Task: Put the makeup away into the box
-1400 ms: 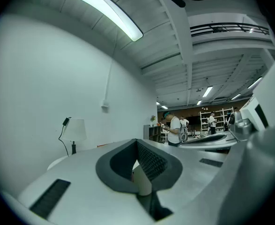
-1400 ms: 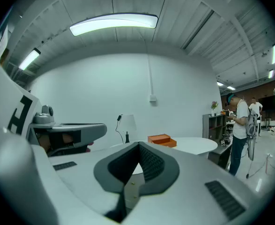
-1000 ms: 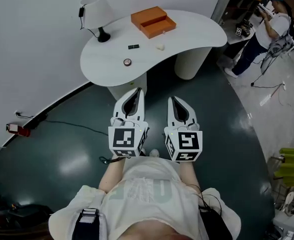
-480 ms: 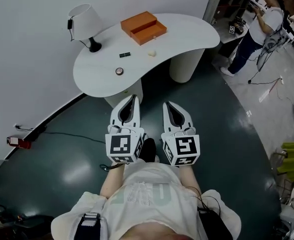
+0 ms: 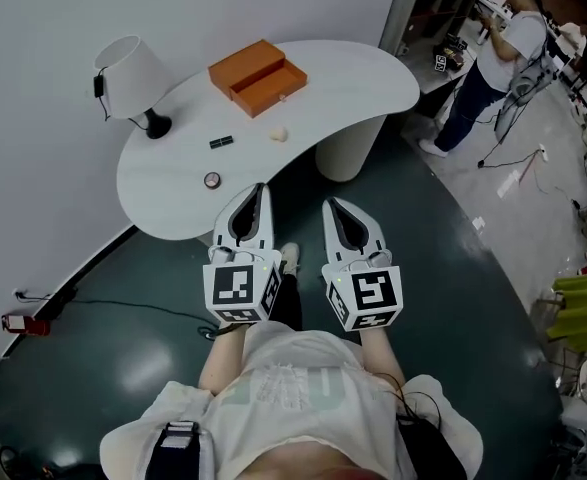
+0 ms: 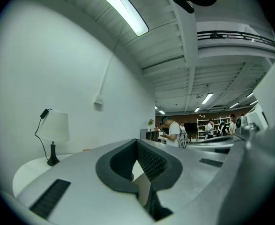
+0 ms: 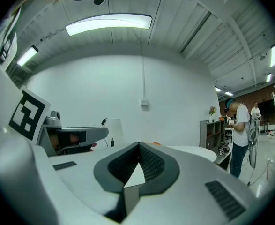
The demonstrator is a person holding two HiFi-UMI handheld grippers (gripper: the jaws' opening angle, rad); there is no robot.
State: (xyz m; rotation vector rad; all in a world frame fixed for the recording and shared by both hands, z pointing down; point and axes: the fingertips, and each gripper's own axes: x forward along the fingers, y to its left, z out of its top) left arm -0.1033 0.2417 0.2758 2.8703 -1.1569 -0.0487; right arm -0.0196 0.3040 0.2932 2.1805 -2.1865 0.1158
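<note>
On a white curved table (image 5: pixel 353 73) stands an orange box (image 5: pixel 258 75) with its drawer pulled out. In front of it lie a small black tube (image 5: pixel 221 142), a round compact (image 5: pixel 212 180) and a pale cream piece (image 5: pixel 280 134). My left gripper (image 5: pixel 259 189) is shut and empty, its tip just short of the table's near edge by the compact. My right gripper (image 5: pixel 330 206) is shut and empty too, over the dark floor beside the table's pedestal. Both point level toward the table. In the left gripper view the left gripper (image 6: pixel 137 142) hides the makeup; the right gripper (image 7: pixel 139 144) likewise.
A white lamp (image 5: pixel 133 73) stands at the table's left end. A person (image 5: pixel 493 48) works at shelves at the back right. A cable and a red item (image 5: pixel 18 323) lie on the floor at left. A green object (image 5: pixel 583 318) is at right.
Both grippers have come closer to the table; its near edge now lies right at the left gripper's tip. The table sits further left in view. The jaws stayed shut.
</note>
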